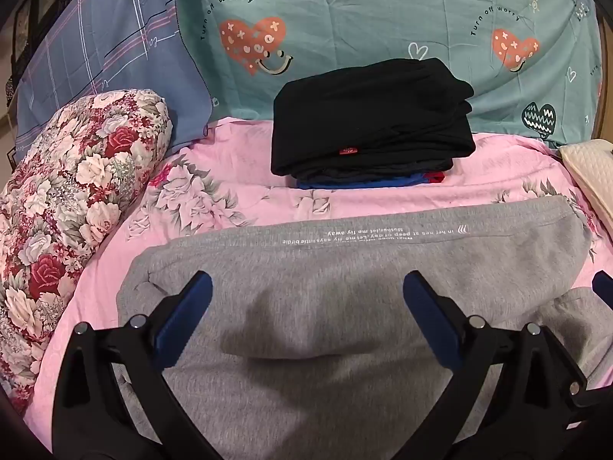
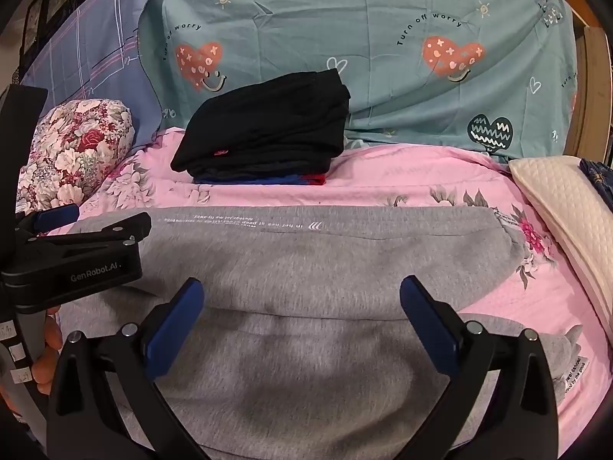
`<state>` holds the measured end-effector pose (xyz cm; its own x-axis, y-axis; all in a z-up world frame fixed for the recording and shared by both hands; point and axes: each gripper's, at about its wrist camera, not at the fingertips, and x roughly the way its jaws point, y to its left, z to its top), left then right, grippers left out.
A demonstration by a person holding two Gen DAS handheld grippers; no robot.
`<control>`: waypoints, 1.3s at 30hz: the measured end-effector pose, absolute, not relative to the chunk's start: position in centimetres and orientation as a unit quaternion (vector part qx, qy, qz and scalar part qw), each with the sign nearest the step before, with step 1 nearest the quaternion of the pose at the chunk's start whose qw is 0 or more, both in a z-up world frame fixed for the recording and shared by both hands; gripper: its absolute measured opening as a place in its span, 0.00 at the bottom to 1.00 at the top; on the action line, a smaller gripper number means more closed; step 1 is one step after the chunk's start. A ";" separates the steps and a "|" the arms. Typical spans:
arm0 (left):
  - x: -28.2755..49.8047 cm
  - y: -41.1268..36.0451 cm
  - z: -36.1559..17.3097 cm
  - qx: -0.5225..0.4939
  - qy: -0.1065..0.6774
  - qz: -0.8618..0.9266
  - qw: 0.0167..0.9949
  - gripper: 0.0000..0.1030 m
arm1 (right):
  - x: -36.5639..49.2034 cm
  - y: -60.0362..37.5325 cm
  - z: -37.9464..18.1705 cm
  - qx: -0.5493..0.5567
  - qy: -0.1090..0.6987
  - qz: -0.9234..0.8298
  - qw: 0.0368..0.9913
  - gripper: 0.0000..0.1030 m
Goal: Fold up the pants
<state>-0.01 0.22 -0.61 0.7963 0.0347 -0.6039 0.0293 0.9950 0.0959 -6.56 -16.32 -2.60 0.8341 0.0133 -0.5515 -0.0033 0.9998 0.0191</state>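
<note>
Grey sweatpants [image 1: 345, 268] lie folded over on the pink floral bedspread [image 1: 237, 188], with a line of white print along the far edge; they also show in the right wrist view [image 2: 325, 268]. My left gripper [image 1: 306, 287] hovers open over the pants' left part, holding nothing. My right gripper [image 2: 302, 299] hovers open over the pants' middle, holding nothing. The left gripper's body shows at the left of the right wrist view [image 2: 76, 249], its jaws apart. A tip of the right gripper's finger [image 1: 603, 281] shows at the right edge of the left wrist view.
A stack of folded black, blue and red clothes [image 1: 371, 122] sits behind the pants [image 2: 268, 130]. A floral bolster [image 1: 76, 199] lies at left. A cream quilted pillow [image 2: 567, 207] lies at right. A teal heart-print sheet [image 1: 383, 27] covers the back.
</note>
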 end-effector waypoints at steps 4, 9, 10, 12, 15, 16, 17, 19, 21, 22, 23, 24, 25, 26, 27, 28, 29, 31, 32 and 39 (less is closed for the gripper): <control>0.0 0.2 -0.6 0.050 0.319 0.001 0.947 0.98 | -6.5 -16.3 -2.7 0.008 0.287 0.004 0.958 0.99; -0.1 0.3 -0.5 0.049 0.319 0.001 0.947 0.98 | -6.5 -16.3 -2.8 0.010 0.287 0.005 0.958 0.99; -0.1 0.3 -0.5 0.048 0.319 0.001 0.947 0.98 | -6.5 -16.5 -2.9 0.010 0.288 0.005 0.958 0.99; 0.1 0.2 -0.6 0.049 0.320 0.000 0.946 0.98 | -6.5 -16.2 -3.1 0.010 0.288 0.005 0.958 0.99; 0.0 0.2 -0.6 0.049 0.320 0.000 0.946 0.98 | -6.5 -16.2 -3.1 0.009 0.286 0.004 0.958 0.99; -0.1 0.2 -0.6 0.049 0.320 0.000 0.946 0.98 | -6.4 -16.1 -3.1 0.009 0.287 0.004 0.958 0.99; -0.1 0.2 -0.7 0.049 0.320 0.000 0.946 0.98 | -6.4 -16.1 -3.1 0.010 0.287 0.005 0.958 0.99; -0.2 0.2 -0.7 0.050 0.320 0.000 0.946 0.98 | -6.5 -16.3 -3.0 0.010 0.287 0.005 0.958 0.99; 0.1 0.2 -0.7 0.049 0.321 0.000 0.946 0.98 | -6.4 -16.2 -3.1 0.010 0.287 0.005 0.958 0.99; 0.1 0.2 -0.7 0.049 0.321 0.000 0.946 0.98 | -6.4 -16.3 -3.0 0.010 0.287 0.005 0.958 0.99; 0.1 0.2 -0.8 0.049 0.321 0.000 0.946 0.98 | -6.4 -16.3 -3.0 0.010 0.287 0.005 0.958 0.99; 0.0 0.2 -0.8 0.049 0.321 0.000 0.946 0.98 | -6.4 -16.3 -3.0 0.011 0.288 0.005 0.958 0.99; 0.0 0.3 -0.8 0.049 0.321 -0.001 0.946 0.98 | -6.4 -16.3 -3.0 0.011 0.288 0.005 0.958 0.99; 0.1 0.2 -0.7 0.049 0.321 0.000 0.946 0.98 | -6.4 -16.2 -3.1 0.011 0.288 0.006 0.958 0.99; 0.1 0.2 -0.8 0.048 0.321 0.000 0.946 0.98 | -6.4 -16.3 -3.0 0.011 0.288 0.005 0.958 0.99; 0.1 0.2 -0.8 0.048 0.322 0.000 0.946 0.98 | -6.4 -16.3 -3.0 0.011 0.288 0.005 0.957 0.99; 0.0 0.2 -0.9 0.048 0.322 0.000 0.946 0.98 | -6.3 -16.2 -3.1 0.011 0.288 0.005 0.957 0.99; 0.0 0.3 -1.0 0.048 0.322 0.000 0.945 0.98 | -6.3 -16.4 -3.0 0.011 0.287 0.005 0.958 0.99; -0.1 0.3 -1.0 0.048 0.323 0.000 0.945 0.98 | -6.3 -16.5 -3.0 0.011 0.287 0.005 0.958 0.99; 0.0 0.0 -1.0 0.049 0.324 0.000 0.945 0.98 | -6.4 -16.2 -3.3 0.012 0.287 0.007 0.958 0.99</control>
<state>0.05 0.03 -1.01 0.7898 0.0310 -0.6125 0.0326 0.9952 0.0925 -6.38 -16.17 -3.30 0.8351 0.0198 -0.5498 -0.0059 0.9996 0.0270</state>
